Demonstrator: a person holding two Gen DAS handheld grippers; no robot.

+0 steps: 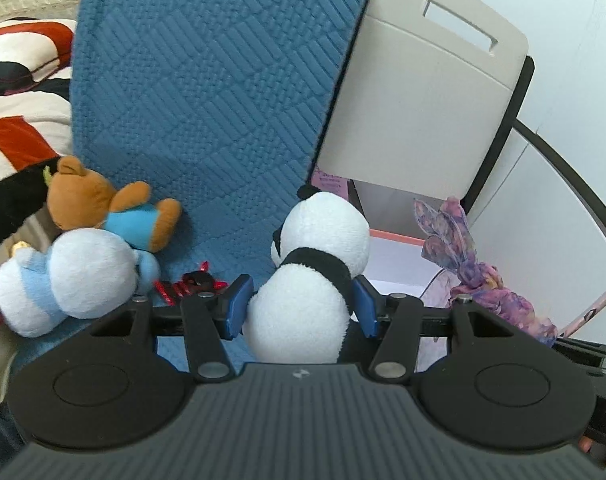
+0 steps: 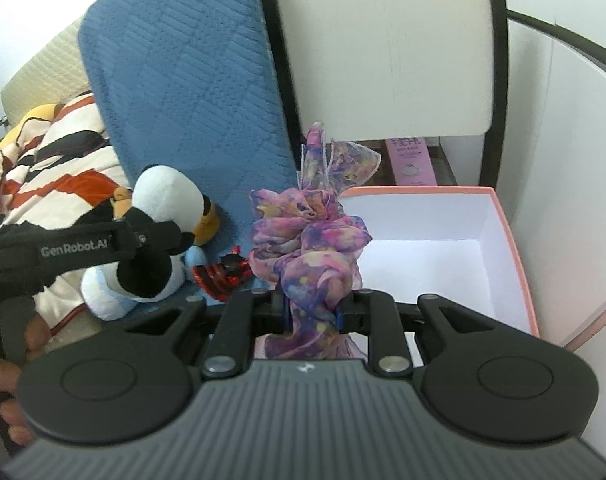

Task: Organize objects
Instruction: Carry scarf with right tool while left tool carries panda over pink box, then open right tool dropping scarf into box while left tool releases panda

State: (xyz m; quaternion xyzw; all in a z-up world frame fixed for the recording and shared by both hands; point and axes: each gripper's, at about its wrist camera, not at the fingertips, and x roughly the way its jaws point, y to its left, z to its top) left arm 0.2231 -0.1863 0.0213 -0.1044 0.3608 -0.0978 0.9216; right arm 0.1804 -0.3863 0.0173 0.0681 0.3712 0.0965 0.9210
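Step in hand: transfer of two items toward the pink-rimmed box (image 2: 515, 248). The left tongs (image 1: 301, 306) are clenched on the plush panda (image 1: 315, 264), held upright above the blue quilted cover (image 1: 207, 92). The right tongs (image 2: 313, 316) grip a knotted floral scarf (image 2: 309, 240) just beside the box's open mouth. Next move, by judgement: carry each item over the rim and release inside. Surface: apparently a sofa or bed; the view does not settle which. A brown teddy bear (image 1: 103, 208), a pale-blue plush (image 1: 71, 276) and a red-black hair clip (image 1: 191, 282) lie there. A striped blanket (image 2: 43, 160) lies to the left.
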